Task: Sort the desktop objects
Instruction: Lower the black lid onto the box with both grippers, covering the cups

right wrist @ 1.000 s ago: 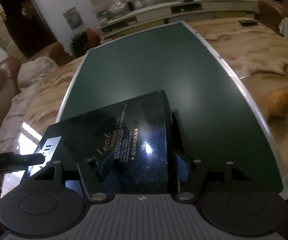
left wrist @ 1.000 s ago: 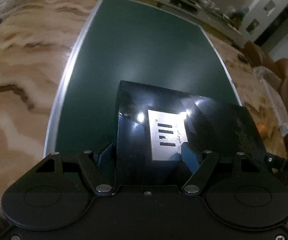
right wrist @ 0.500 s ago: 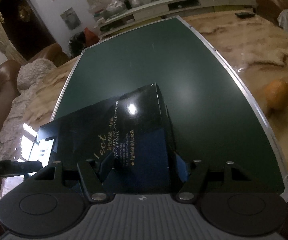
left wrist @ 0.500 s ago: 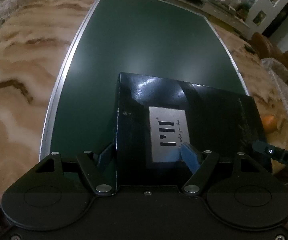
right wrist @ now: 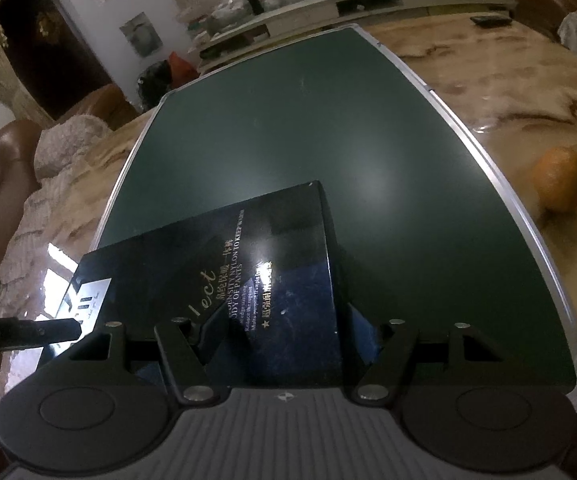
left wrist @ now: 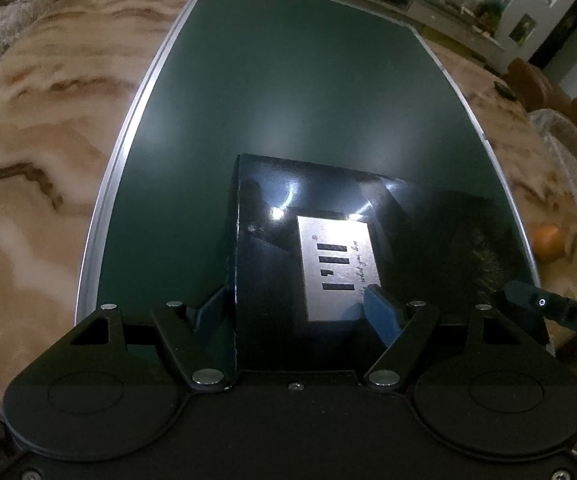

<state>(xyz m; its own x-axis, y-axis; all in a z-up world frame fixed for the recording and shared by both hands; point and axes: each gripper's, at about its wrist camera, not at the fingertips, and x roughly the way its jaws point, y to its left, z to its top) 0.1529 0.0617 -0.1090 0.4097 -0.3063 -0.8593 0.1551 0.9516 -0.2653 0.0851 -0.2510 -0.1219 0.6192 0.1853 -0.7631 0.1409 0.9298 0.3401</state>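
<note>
Left gripper and right gripper jaws each clamp one end of the black box above the green board on the worktop.

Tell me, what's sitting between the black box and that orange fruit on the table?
Nothing stands there. In the right wrist view, between the black box and the orange lie only bare green board, its silver rim, then marble tabletop.
</note>
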